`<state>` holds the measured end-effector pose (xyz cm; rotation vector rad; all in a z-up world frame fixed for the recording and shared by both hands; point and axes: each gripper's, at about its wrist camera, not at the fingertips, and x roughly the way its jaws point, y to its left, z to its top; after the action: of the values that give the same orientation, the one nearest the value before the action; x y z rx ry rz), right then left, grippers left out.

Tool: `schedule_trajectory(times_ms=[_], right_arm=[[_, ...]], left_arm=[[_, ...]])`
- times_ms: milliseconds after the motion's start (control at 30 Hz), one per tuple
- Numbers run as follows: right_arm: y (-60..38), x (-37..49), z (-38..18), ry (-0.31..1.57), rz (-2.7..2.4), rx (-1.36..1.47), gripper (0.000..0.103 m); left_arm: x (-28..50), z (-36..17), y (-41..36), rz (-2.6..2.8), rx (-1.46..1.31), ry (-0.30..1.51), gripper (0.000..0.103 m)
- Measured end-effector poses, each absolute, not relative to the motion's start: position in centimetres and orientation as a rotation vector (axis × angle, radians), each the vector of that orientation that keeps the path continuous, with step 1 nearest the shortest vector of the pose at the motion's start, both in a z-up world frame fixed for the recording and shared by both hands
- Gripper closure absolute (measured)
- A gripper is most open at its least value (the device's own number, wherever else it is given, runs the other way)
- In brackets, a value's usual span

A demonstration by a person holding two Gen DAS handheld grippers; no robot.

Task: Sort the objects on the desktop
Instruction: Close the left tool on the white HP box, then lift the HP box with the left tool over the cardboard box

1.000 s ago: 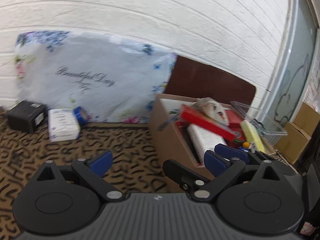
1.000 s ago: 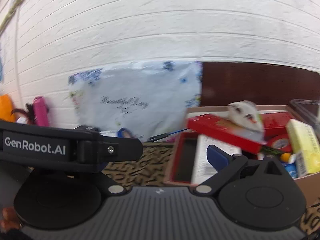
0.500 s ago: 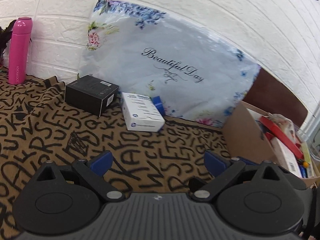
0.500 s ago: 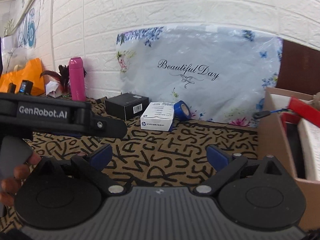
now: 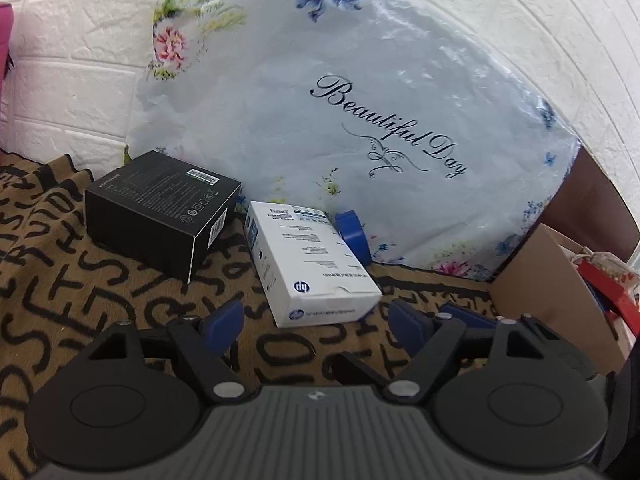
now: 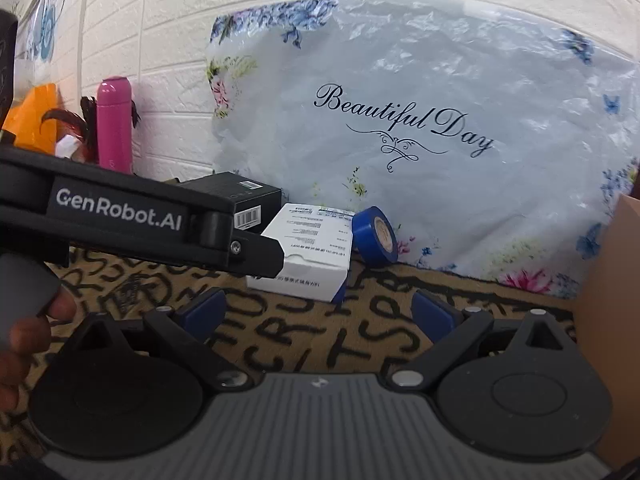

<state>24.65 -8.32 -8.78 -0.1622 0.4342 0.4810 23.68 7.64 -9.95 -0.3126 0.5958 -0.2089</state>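
A white HP box (image 5: 310,268) lies on the letter-patterned cloth, with a black box (image 5: 160,206) to its left and a blue tape roll (image 5: 354,236) behind it. My left gripper (image 5: 316,324) is open and empty, its pads straddling the near end of the white box without touching it. My right gripper (image 6: 320,316) is open and empty, a little short of the white box (image 6: 308,256) and the tape roll (image 6: 376,236). The black box (image 6: 248,202) is partly hidden behind the left gripper's body (image 6: 132,220).
A floral plastic bag (image 5: 360,120) leans on the white brick wall behind the objects. A cardboard box (image 5: 560,288) with red items stands at the right. A pink bottle (image 6: 114,124) and an orange bag (image 6: 34,120) stand at the far left.
Both grippers have swung left, away from the cardboard box, and moved in close to the white box. Both stay open.
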Motion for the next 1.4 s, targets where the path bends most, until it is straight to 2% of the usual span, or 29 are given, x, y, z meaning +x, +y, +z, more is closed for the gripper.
schedule_trajectory(times_ms=[67,167,233,367,467,800,1400], right_arm=[[-7.9,26.0,-9.2,0.445,0.483,-0.154,0.008],[-7.6,28.0,-9.7,0.479,0.485,-0.118,0.016],[-7.4,29.3,-9.9,0.5,0.489,-0.093,0.016],[-6.8,30.7,-10.1,0.535,0.55,-0.087,0.02],[-5.9,31.2,-10.4,0.57,0.618,-0.109,0.036],[-6.5,27.3,-10.0,0.591,0.64,-0.115,0.041],[-17.9,5.5,-8.6,0.621,0.634,-0.094,0.041]], left_arm=[[24.8,-10.3,7.8,-0.22,-0.31,0.603,0.031],[26.2,-10.8,7.8,-0.233,-0.31,0.621,0.036],[27.0,-11.1,7.8,-0.242,-0.319,0.636,0.04],[27.7,-11.6,8.1,-0.235,-0.336,0.644,0.039],[27.8,-11.7,8.5,-0.226,-0.365,0.65,0.044],[22.3,-10.5,7.7,-0.242,-0.326,0.68,0.048],[3.3,-10.7,-0.6,-0.42,-0.339,0.749,0.048]])
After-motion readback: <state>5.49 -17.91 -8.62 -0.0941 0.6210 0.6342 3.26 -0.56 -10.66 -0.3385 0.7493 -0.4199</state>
